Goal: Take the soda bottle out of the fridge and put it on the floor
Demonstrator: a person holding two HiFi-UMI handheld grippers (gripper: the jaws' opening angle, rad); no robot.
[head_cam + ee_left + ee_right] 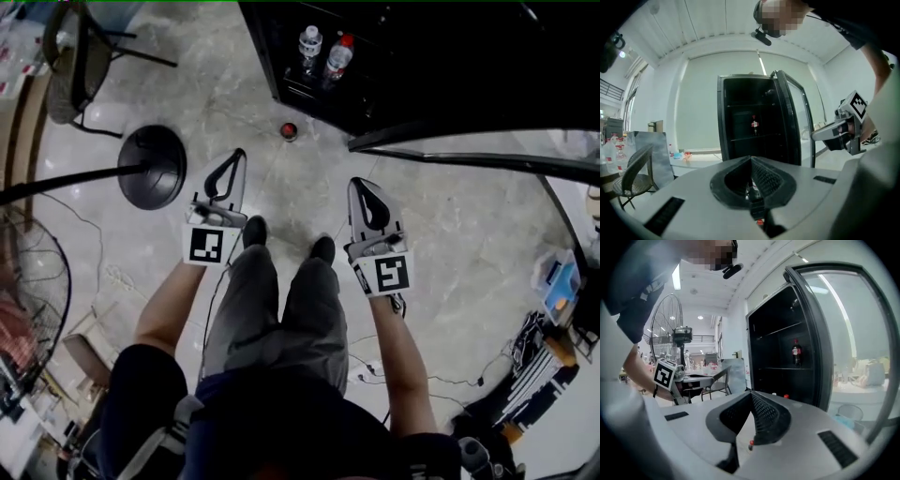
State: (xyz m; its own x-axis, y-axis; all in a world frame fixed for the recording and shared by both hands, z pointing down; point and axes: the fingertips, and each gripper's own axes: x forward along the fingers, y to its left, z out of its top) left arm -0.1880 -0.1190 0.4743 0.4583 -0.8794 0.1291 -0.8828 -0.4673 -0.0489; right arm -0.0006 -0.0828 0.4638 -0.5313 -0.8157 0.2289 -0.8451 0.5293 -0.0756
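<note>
Now, fan stand [150,167]: round black base on the floor, far left.
Left gripper [238,161]: jaws closed, nothing between them, held about level.
Fridge [723,117]: door swung open, interior dark.
Soda bottle [754,124]: upright on a middle shelf inside, well apart from both grippers.
Right gripper [362,187]: jaws closed, empty, beside the left one.

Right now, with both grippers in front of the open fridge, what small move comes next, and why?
Probably open the left gripper and ease it toward the soda bottle on the middle shelf of the fridge. Its jaws are shut and empty, the right gripper likewise, the door stands open, and the bottle sits straight ahead of the left gripper.
</note>
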